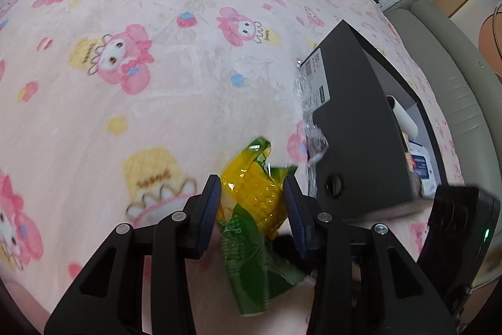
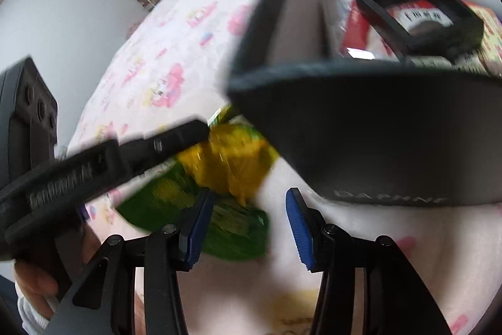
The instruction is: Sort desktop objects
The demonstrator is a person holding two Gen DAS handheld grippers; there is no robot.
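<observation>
A packet of corn on the cob (image 1: 251, 197), yellow cob in green and clear wrap, sits between the blue pads of my left gripper (image 1: 252, 200), which is shut on it just above the pink cartoon blanket (image 1: 157, 83). In the right wrist view the same packet (image 2: 226, 175) shows blurred, with the left gripper's arm (image 2: 109, 165) crossing over it. My right gripper (image 2: 249, 222) is open and empty, just behind the packet. A black box (image 1: 360, 127) with items inside stands to the right; it also shows in the right wrist view (image 2: 360, 131), close in front.
Inside the box lie a small black tray (image 2: 420, 18) and red and white packets (image 2: 357, 21). Crumpled clear film (image 1: 309, 115) hangs at the box's near corner. A padded beige headboard (image 1: 455, 68) runs along the far right. A black device (image 1: 455, 240) is at the right edge.
</observation>
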